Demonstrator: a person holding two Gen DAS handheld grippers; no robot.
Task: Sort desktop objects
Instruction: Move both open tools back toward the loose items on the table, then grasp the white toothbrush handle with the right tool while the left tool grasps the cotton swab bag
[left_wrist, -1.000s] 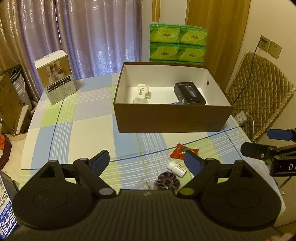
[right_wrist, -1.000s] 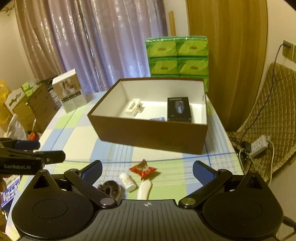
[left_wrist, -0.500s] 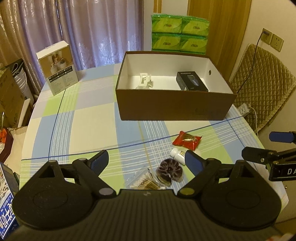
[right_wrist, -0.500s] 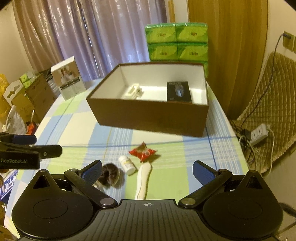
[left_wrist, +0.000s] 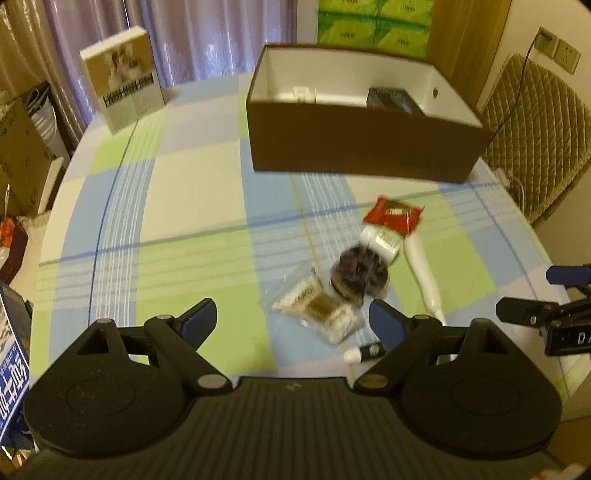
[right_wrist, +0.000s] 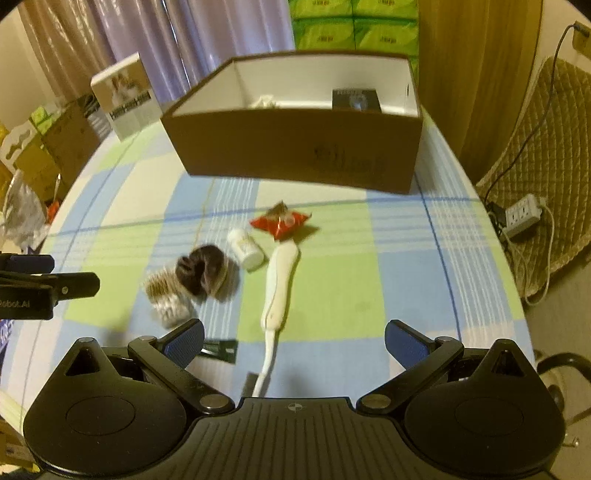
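At the far left corner of the worktop (left_wrist: 192, 184), which wears a checked cloth of blue, green and cream, a white and tan carton (left_wrist: 123, 77) stands upright near the curtain. The left claw (left_wrist: 291, 321) hangs over the near edge with its jaws spread wide and nothing between them.

Right of that claw's middle the loose things lie in a cluster on the near half of the worktop. A clear bag of cotton swabs (left_wrist: 319, 310) lies nearest the left, touching a dark brown hair scrunchie (left_wrist: 358, 273) that partly overlaps it. Beyond the scrunchie a small white bottle (left_wrist: 380, 243) lies on its side, and a red snack packet (left_wrist: 393, 216) sits just past it, toward the box. A long white handled tool (right_wrist: 279, 284) runs from the packet back toward the near edge. A small dark and white item (left_wrist: 364, 352) lies close to the near edge; the blur hides what it is.

The brown cardboard box (left_wrist: 362, 147), open-topped and white inside, sits toward the far right of the worktop. It holds a white object (right_wrist: 264, 101) on its left side and a black packet (right_wrist: 355, 99) on its right. Green tissue packs (right_wrist: 352, 26) are stacked behind it.

The right claw (right_wrist: 293, 341) is likewise wide open and empty, over the near edge with the white tool's thin end between its fingers' line.
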